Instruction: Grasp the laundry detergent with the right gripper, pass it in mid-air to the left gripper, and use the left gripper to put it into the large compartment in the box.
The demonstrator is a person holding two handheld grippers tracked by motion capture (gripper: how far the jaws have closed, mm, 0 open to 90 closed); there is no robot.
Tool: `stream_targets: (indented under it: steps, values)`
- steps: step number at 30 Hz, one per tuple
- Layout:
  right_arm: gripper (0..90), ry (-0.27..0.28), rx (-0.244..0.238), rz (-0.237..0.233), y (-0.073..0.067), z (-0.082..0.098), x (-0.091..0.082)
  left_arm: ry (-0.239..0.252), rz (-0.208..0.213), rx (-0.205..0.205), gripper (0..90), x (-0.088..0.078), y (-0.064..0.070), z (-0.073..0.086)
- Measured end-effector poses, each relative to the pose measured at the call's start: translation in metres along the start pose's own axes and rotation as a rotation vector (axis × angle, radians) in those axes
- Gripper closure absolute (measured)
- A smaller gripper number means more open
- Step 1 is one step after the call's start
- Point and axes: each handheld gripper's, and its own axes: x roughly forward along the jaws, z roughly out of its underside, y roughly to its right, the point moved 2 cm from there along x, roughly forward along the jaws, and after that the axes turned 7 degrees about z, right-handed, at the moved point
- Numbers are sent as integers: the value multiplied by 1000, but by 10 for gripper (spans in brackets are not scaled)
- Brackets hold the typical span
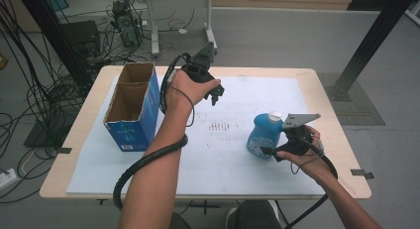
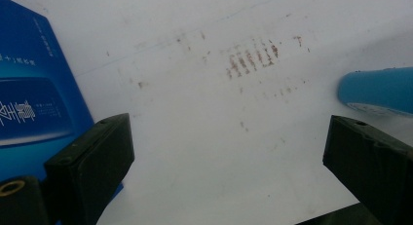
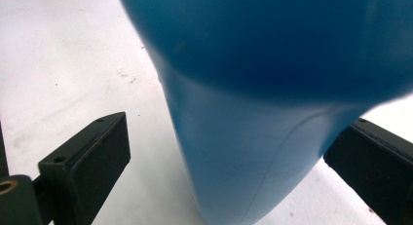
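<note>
Forearms: two bare arms come in from the near edge of the high view, each wrapped by a black ribbed cable (image 1: 148, 159) that trails from its gripper.
Right gripper (image 1: 271, 152): held low at the near right of the table, grey three-cornered plate (image 1: 299, 119) on top; its jaws stand wide apart on either side of the bottle's lower body. In the right gripper view there is a clear gap at the left jaw, while the right jaw is partly hidden behind the bottle, so contact there cannot be told.
Blue bottle (image 1: 264, 133): upright on the white mat, right of centre, white cap (image 1: 275, 116) on top, pale label low on its side; in the right gripper view its blue body (image 3: 253, 137) rises between the jaws, blurred at the top.
Left gripper (image 1: 216, 94): lifted above the mat at far centre, pointing down and to the right, jaws spread wide with nothing between them.
Left hand (image 1: 190, 87): closed round the gripper's handle.
Blue carton (image 1: 133, 110): open-topped, two compartments, standing at the far left of the mat, well apart from the bottle.
White mat (image 1: 223, 164): covers most of the wooden table (image 1: 346, 135); a patch of brownish scuff marks (image 2: 251, 57) lies near its centre.
Floor beyond: cables and a desk frame (image 1: 156, 35).
</note>
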Motion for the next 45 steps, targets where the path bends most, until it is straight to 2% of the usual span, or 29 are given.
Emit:
stream_targets:
  steps: [45]
  values:
    - [29, 12, -23, 8, -2, -2, -1, 6, 0, 3, 50, -2, 1, 0]
